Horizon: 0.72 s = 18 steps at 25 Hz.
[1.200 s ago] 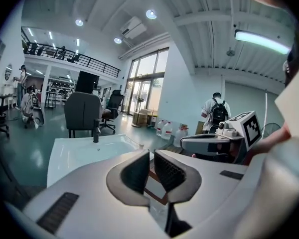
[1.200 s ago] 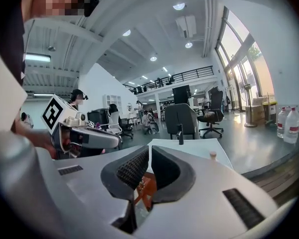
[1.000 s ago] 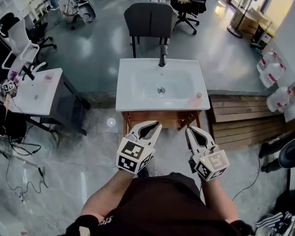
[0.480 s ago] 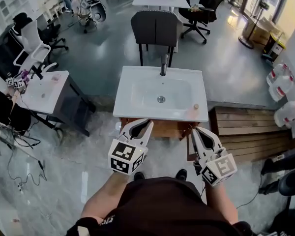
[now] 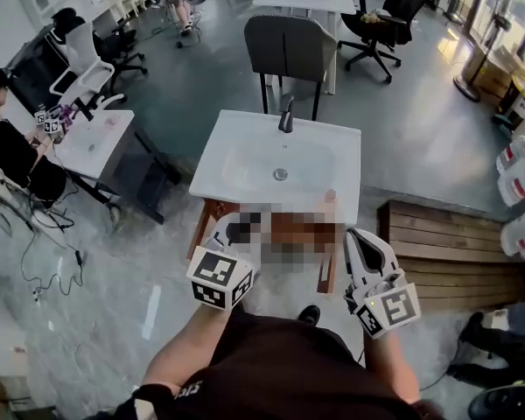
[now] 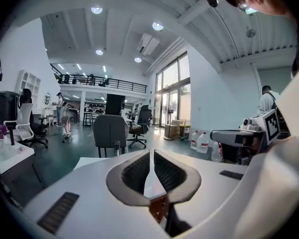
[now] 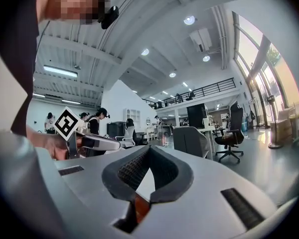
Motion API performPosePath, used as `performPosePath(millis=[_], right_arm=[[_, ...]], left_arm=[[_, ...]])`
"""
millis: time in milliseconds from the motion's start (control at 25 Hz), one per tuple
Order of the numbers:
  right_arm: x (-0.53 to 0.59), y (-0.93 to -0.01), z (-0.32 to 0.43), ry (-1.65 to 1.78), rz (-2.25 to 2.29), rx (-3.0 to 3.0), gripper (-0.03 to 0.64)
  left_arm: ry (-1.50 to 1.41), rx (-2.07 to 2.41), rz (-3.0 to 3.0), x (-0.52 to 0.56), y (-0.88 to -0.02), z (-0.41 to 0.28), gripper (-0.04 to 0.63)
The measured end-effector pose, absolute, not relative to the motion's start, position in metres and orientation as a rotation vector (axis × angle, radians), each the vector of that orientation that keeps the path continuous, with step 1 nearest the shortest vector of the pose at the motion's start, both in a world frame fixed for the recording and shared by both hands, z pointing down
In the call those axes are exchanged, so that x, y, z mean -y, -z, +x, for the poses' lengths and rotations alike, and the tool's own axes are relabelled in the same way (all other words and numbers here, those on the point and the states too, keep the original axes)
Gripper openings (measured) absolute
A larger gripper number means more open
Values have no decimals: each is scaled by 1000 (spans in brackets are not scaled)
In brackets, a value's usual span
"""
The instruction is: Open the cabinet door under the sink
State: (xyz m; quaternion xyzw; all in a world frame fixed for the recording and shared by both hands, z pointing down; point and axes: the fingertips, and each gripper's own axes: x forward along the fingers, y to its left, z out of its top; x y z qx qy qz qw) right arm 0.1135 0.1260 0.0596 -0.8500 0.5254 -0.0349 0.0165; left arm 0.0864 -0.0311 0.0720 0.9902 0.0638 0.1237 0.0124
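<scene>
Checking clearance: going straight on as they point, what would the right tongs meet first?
Likely the front edge of the white sink, near its right corner; whether the right tongs pass just above it is unclear.

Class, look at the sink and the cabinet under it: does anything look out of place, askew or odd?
The left door and the right door under the sink both seem to stand swung out, one at each side. Nothing looks spilled or broken.
</scene>
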Motion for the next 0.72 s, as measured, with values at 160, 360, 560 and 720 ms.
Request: performPosePath(millis=[160,360,560,720], right_arm=[[-121,-61,124,99,-2626,-1638,11],[-99,-55,118,88,-2617,-1659,11],[-91,-53,122,101,-2610,-1611,11],[-90,-58,124,113,-2625,-1591,11]], left_arm=[[-402,-222,3096,21,-76,90,40],[-398,-233,3107,31,-73,91,40],[-393,-254,3116,43,-71,93,40],[-388,-242,3107,54,-73,93,40]])
